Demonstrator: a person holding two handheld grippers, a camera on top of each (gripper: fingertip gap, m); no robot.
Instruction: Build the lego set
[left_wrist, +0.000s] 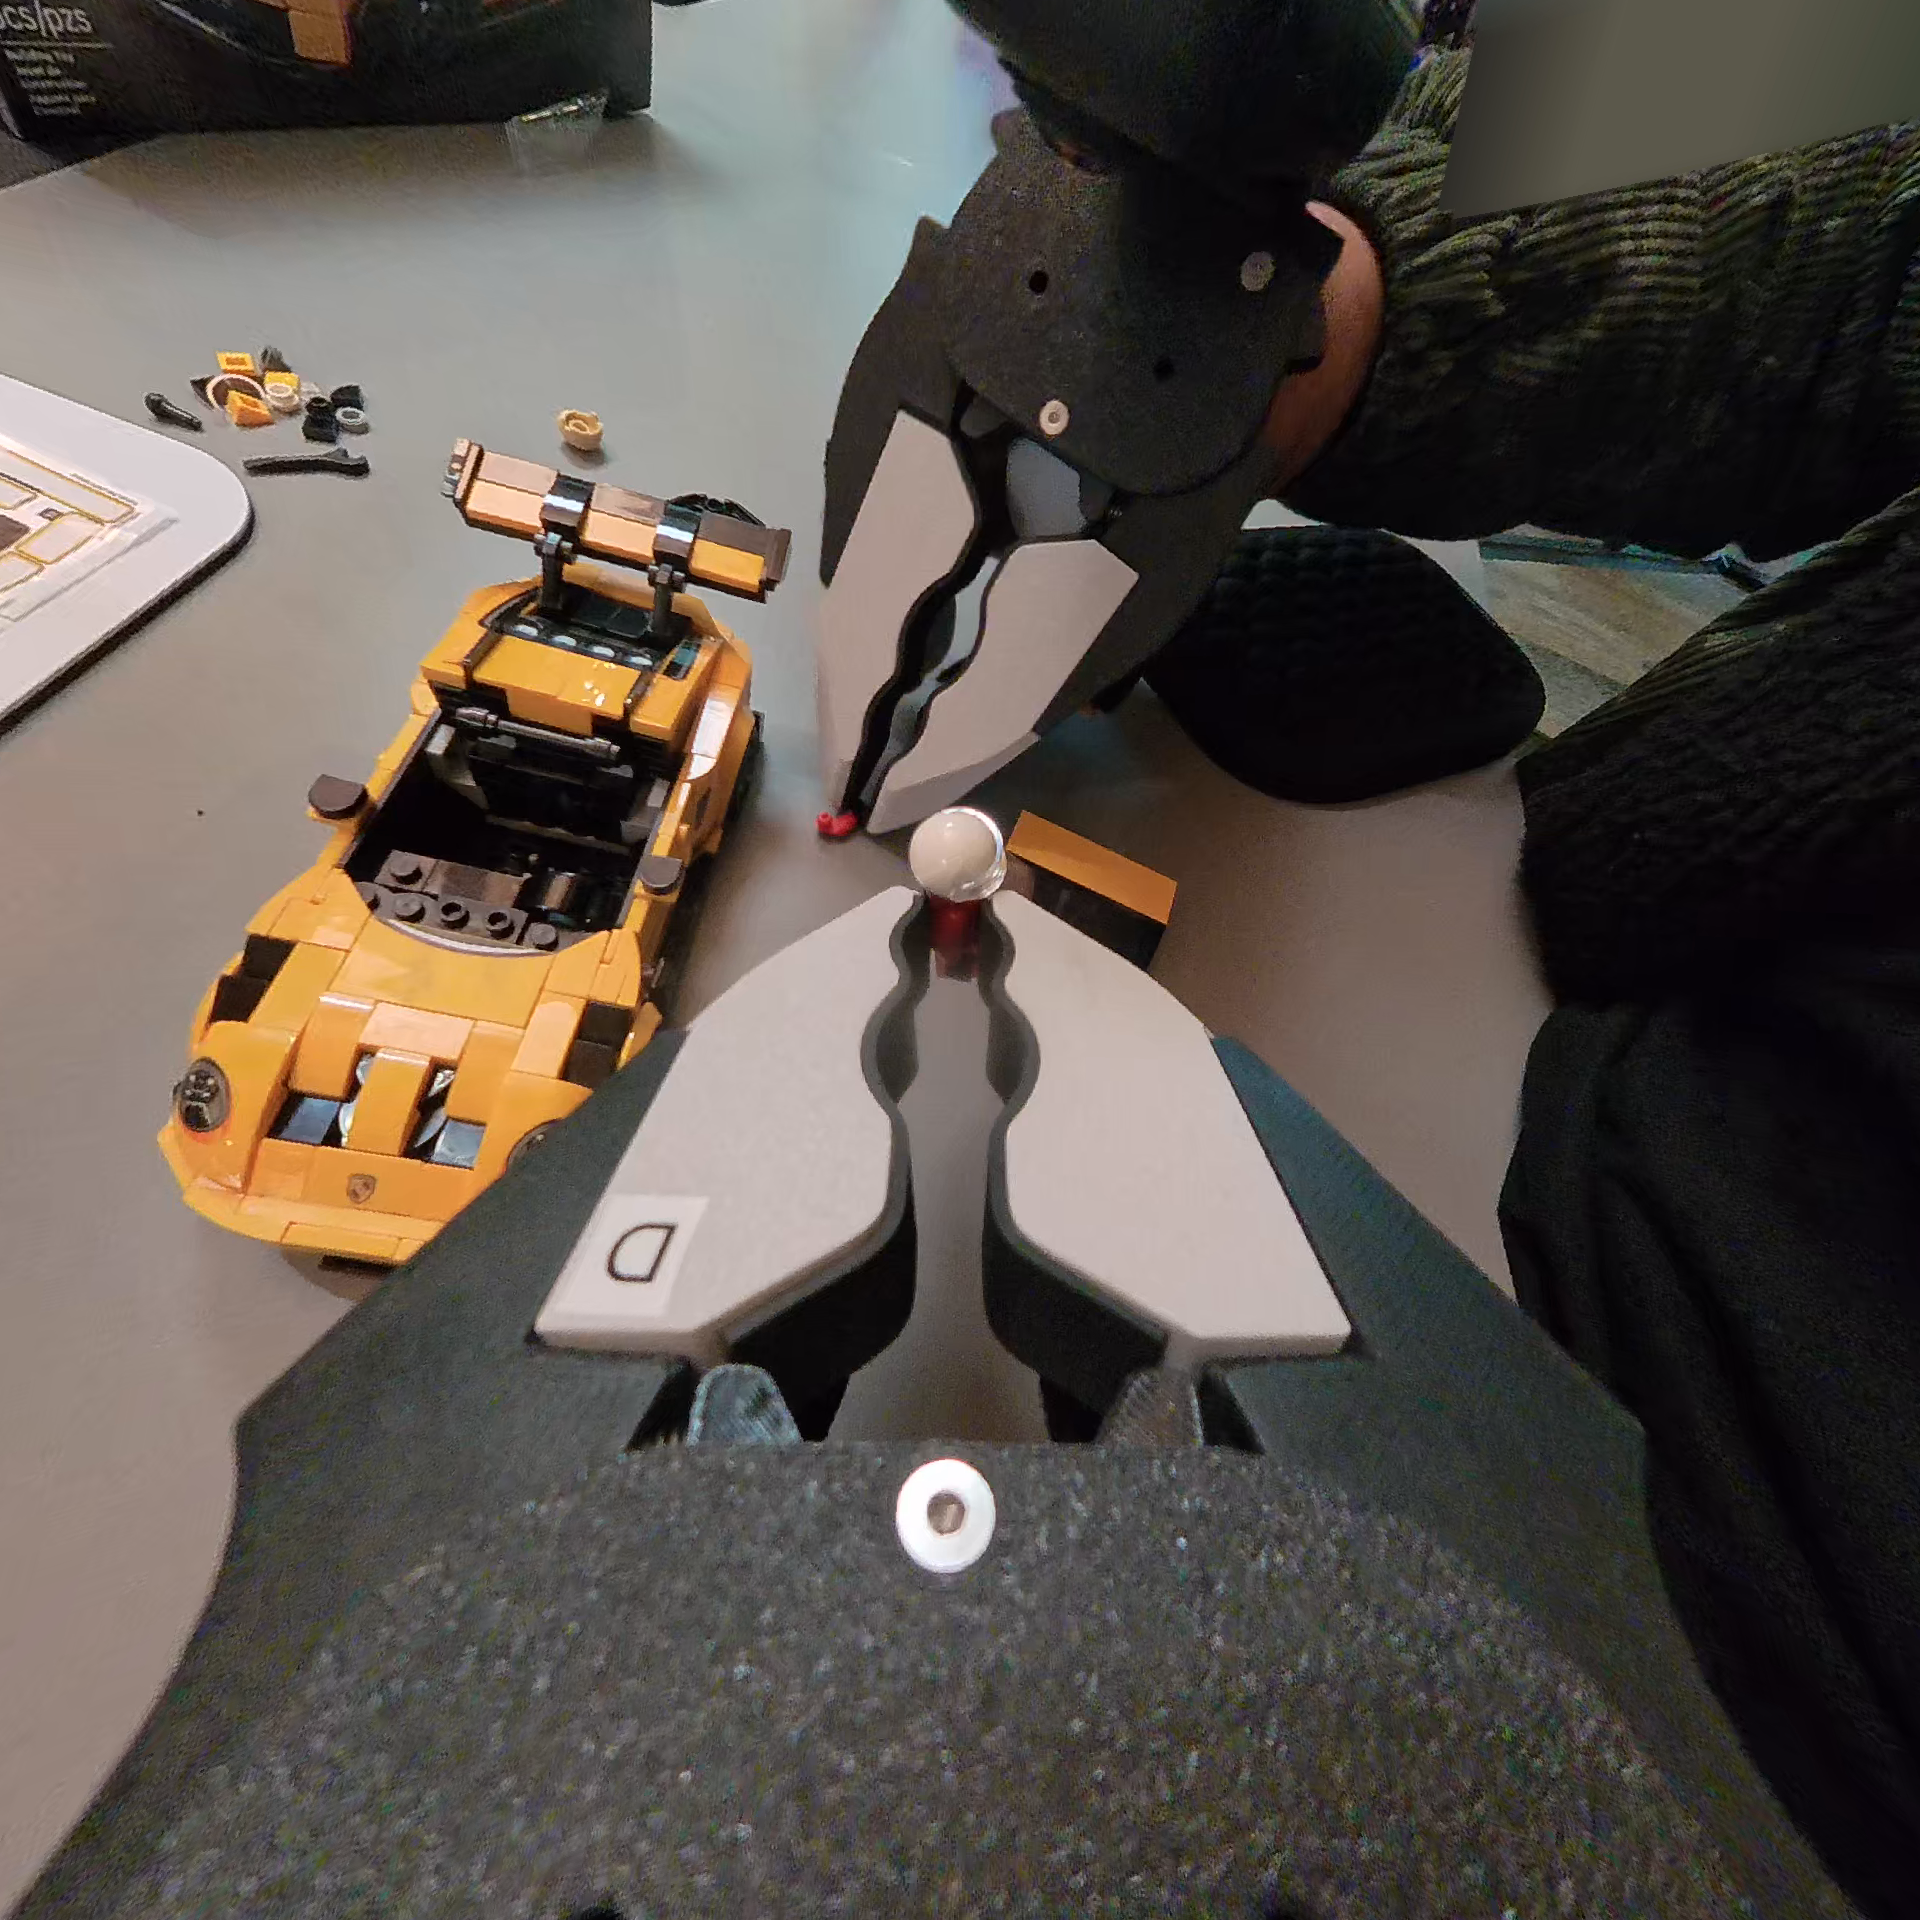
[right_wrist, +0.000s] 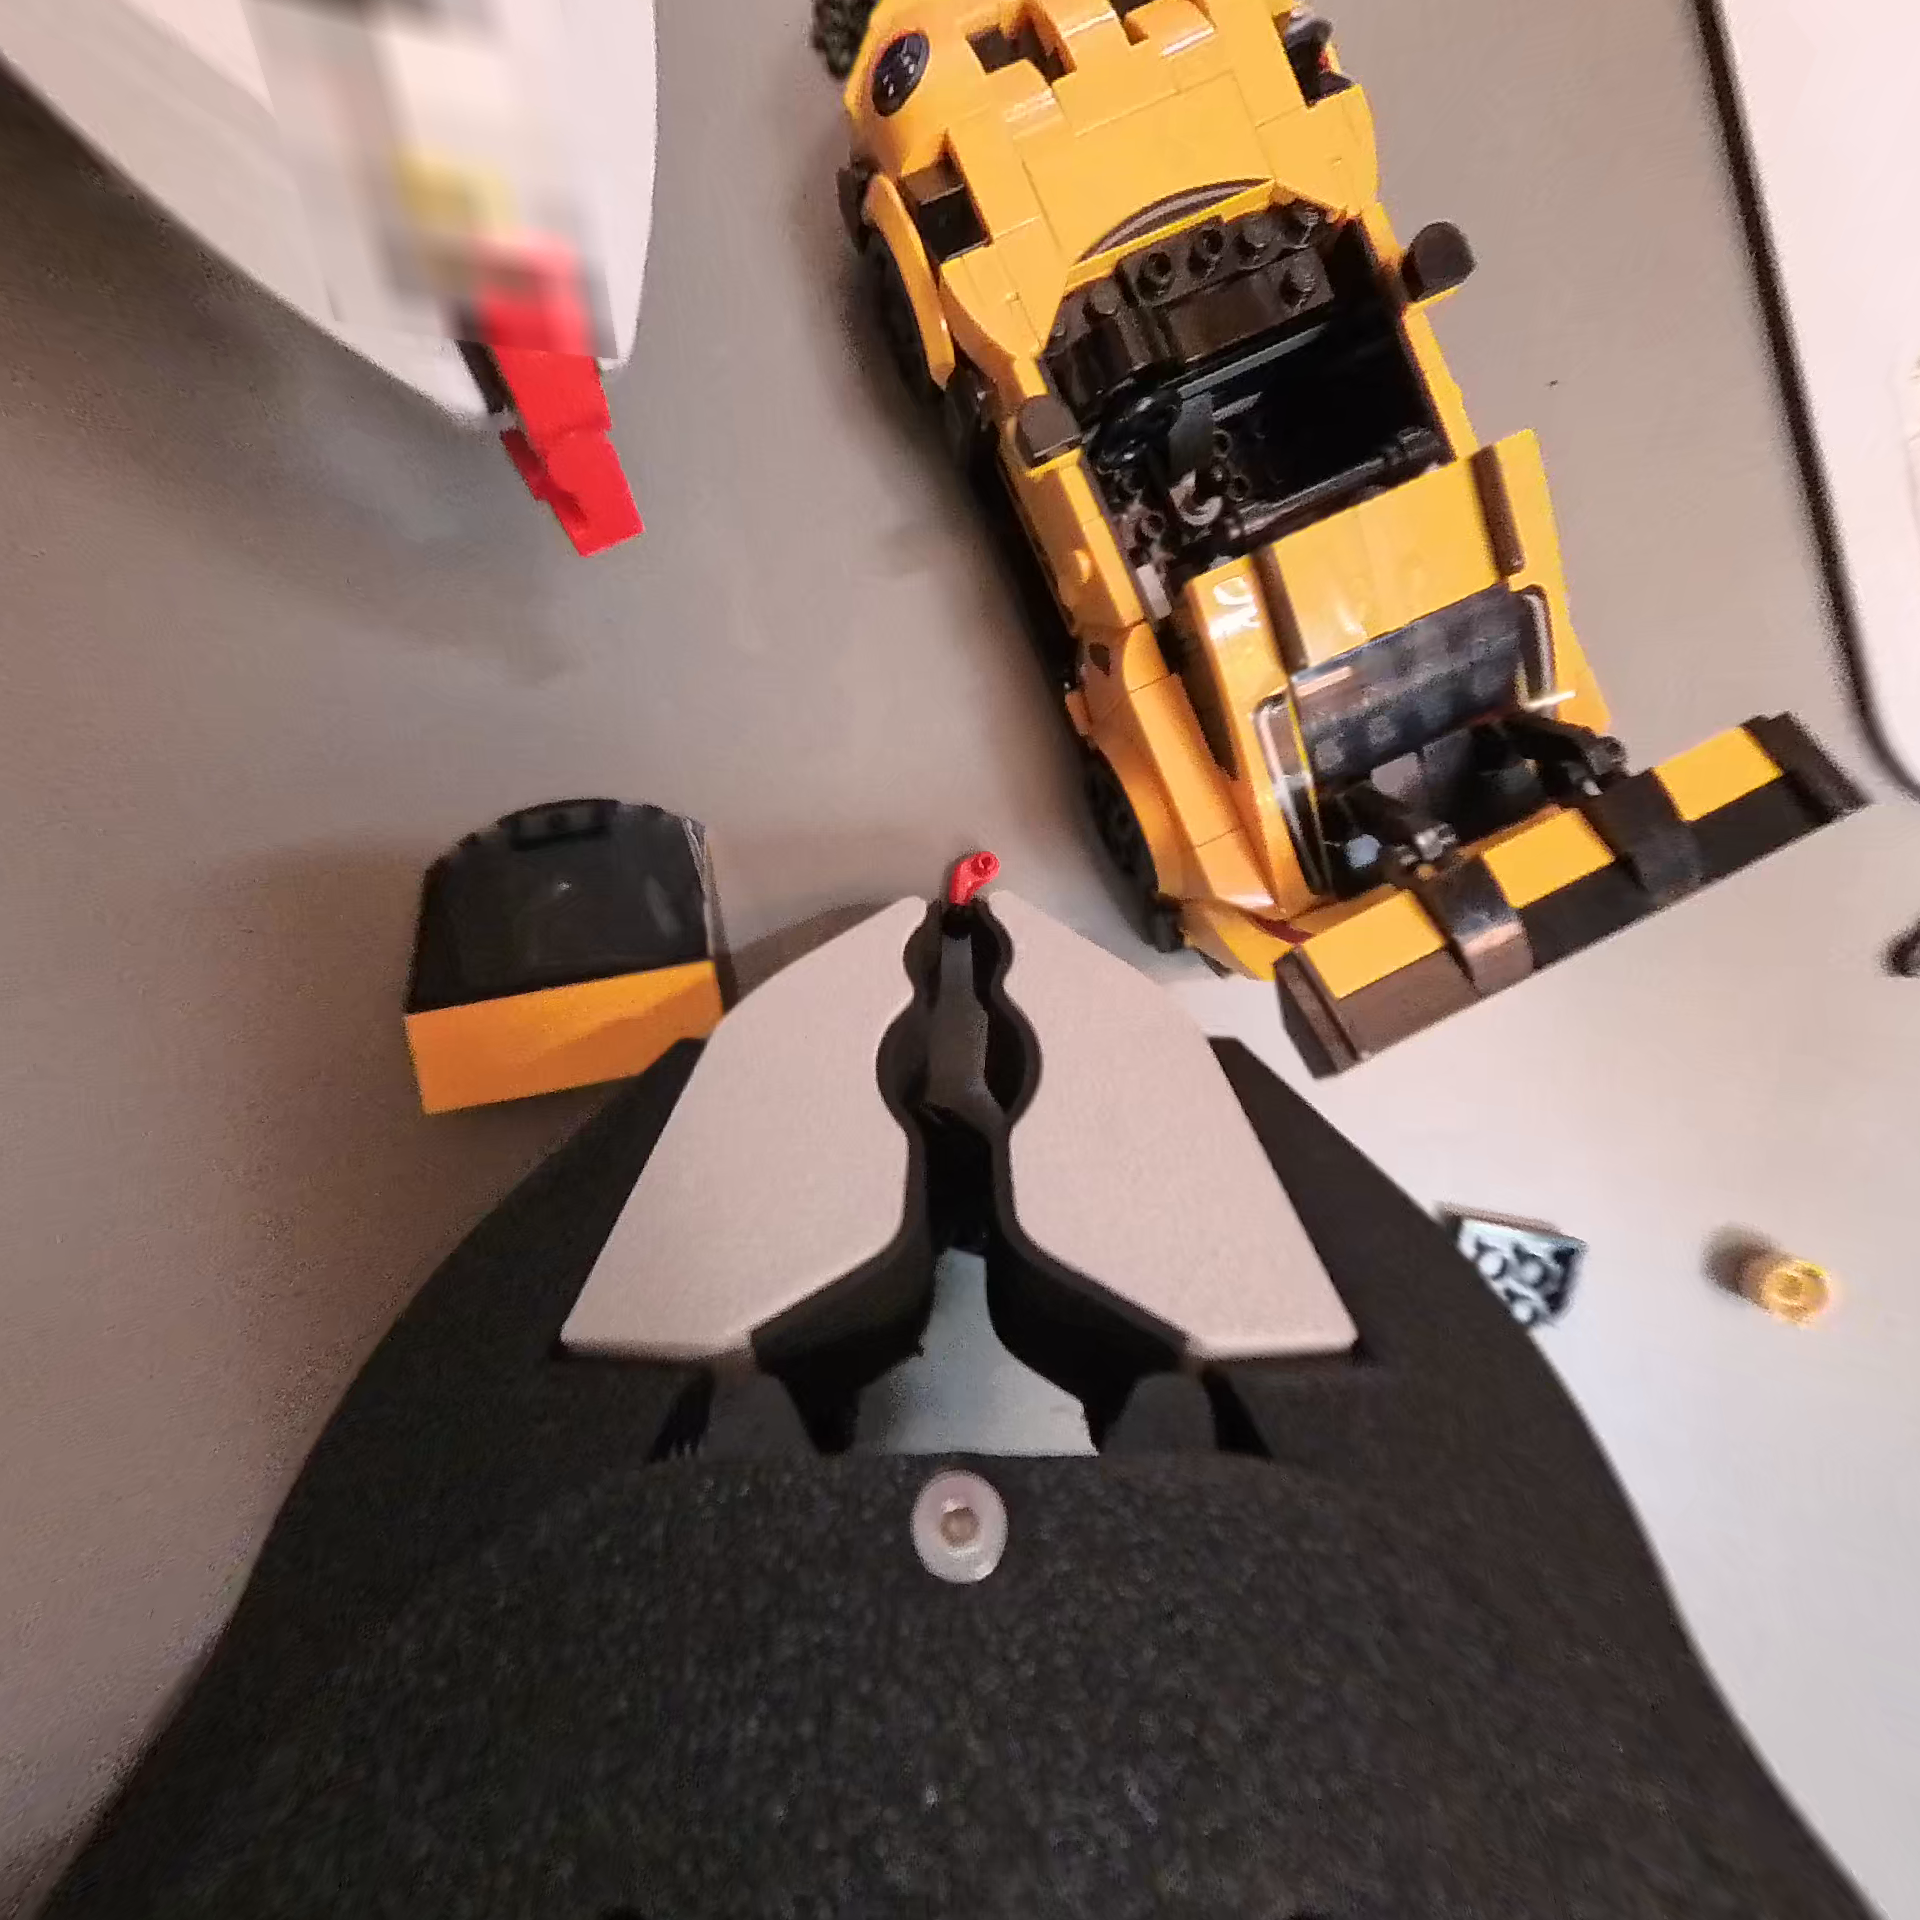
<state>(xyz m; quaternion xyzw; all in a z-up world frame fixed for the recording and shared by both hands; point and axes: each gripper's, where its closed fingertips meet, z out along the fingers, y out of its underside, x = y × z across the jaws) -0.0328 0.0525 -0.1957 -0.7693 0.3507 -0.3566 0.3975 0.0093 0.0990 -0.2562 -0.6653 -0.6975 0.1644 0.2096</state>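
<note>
Underneath, a grey table (left_wrist: 665, 260) bears the lego car (left_wrist: 468, 894).

A: What did the left gripper (left_wrist: 951, 920) have?

B: A small minifigure (left_wrist: 954, 883), dark red body pinched between the fingertips, pale grey helmet sticking out above them

A: And the right gripper (left_wrist: 868, 805)?

B: It pointed down at the grey tabletop (left_wrist: 623, 291), fingers closed on a thin black part with a tiny red piece (left_wrist: 837, 824) at its tip, just right of the yellow car (left_wrist: 457, 914)

A: Anything else?

B: An orange-and-black roof piece (left_wrist: 1096, 899) behind the minifigure, loose small parts (left_wrist: 275, 400) far left, and a booklet (left_wrist: 73, 540) at the left edge
</note>
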